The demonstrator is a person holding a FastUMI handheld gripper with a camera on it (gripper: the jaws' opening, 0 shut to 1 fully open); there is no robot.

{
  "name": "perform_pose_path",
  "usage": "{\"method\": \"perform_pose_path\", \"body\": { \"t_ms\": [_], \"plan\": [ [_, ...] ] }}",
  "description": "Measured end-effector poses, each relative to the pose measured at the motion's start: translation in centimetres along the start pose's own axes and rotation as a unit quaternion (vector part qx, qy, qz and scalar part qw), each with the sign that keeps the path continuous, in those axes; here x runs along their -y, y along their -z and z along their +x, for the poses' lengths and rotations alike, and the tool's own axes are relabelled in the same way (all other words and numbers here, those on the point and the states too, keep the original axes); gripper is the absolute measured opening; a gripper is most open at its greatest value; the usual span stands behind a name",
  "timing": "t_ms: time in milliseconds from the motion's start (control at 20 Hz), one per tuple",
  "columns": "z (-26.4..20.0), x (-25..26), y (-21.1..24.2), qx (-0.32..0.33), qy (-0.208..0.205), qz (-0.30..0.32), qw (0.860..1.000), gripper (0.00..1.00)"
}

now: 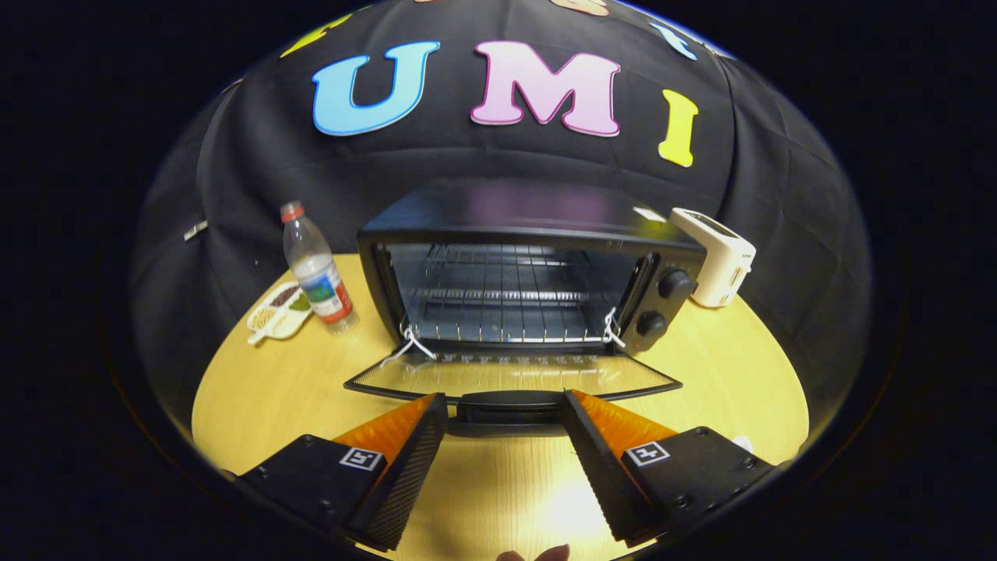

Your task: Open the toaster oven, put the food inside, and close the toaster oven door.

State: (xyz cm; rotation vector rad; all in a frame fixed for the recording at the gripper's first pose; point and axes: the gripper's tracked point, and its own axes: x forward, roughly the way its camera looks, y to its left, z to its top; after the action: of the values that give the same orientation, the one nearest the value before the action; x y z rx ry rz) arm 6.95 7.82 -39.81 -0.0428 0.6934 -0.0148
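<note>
Tongs [505, 409] spread wide, level, flanking the lowered door's handle [506, 407]

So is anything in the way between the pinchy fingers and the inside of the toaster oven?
Nothing visible blocks it. The gripper is open, its fingertips at either end of the door handle. The glass door lies flat and open ahead, and beyond it the toaster oven rack looks bare.
</note>
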Motion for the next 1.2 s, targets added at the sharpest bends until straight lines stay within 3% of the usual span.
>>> {"method": "perform_pose_path", "body": {
  "t_ms": [350,700,900,1200],
  "plan": [
    [-0.9,0.1,5.1,-0.056,-0.008,0.000,0.998,0.99],
    [-4.2,2.0,2.6,-0.065,-0.052,0.012,0.996,0.99],
    [-6.7,6.4,1.8,-0.104,-0.081,0.009,0.991,0.99],
    [-8.1,19.3,3.1,-0.173,-0.064,-0.004,0.983,0.99]
  ]
}}
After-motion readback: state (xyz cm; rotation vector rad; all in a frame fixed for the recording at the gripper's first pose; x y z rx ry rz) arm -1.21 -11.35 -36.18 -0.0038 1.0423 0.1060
